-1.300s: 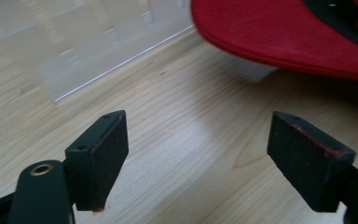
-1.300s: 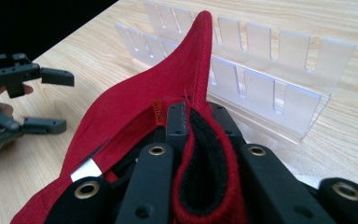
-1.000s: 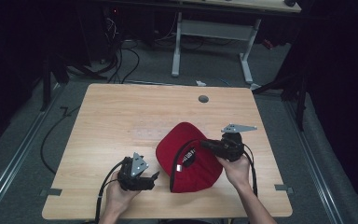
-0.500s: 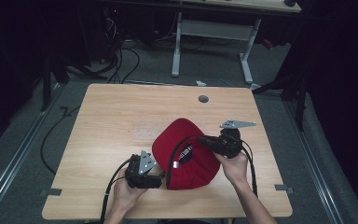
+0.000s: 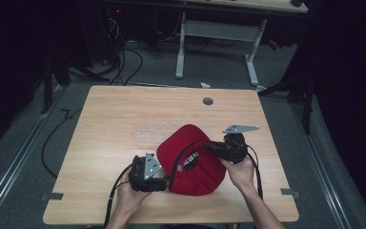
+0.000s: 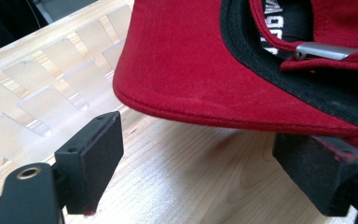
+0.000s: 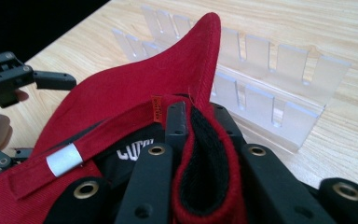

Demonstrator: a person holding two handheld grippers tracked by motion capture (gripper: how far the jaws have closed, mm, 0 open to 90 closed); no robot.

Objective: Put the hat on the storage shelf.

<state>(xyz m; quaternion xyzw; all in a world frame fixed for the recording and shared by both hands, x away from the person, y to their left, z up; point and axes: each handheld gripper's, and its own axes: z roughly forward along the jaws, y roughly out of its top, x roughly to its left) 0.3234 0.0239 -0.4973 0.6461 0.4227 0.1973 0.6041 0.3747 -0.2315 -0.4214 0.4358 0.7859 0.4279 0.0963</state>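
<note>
**Left gripper closing in on the cap's brim while the right keeps its pinch**

The right gripper (image 7: 193, 154) is still pinching the red cap (image 5: 193, 160) by its rim: in the right gripper view the fingers (image 7: 156, 186) are standing narrow, with a fold of red fabric and black sweatband squeezed between them. In the high view this gripper (image 5: 217, 149) is sitting at the cap's right edge, with the person's right hand (image 5: 240, 171) behind it, and the cap is being held partly lifted and tilted, opening upward, so that its black lining and printed label are facing the camera.

The left gripper (image 6: 214, 172) is arriving at the cap's left side. A second ago it was lying well apart from the cap on the tabletop (image 5: 124, 124); now, in the high view, it (image 5: 164, 179) is just beside the cap's near-left edge. In the left gripper view its fingers (image 6: 95, 161) are standing wide, one to each side, with the curved red brim (image 6: 177, 70) hanging just above and between them; nothing is gripped yet. The far finger appears close to the brim's underside, though contact cannot be confirmed.

A clear slotted acrylic rack (image 7: 261, 88) is lying on the tabletop just beyond the cap, and the metal strap buckle (image 6: 328, 51) is showing inside the cap's opening.

Judging from this, the work is passing from a one-sided hold to a two-sided one: the left fingers are probably about to close on the brim, which would let both grippers carry or reshape the cap together.
</note>
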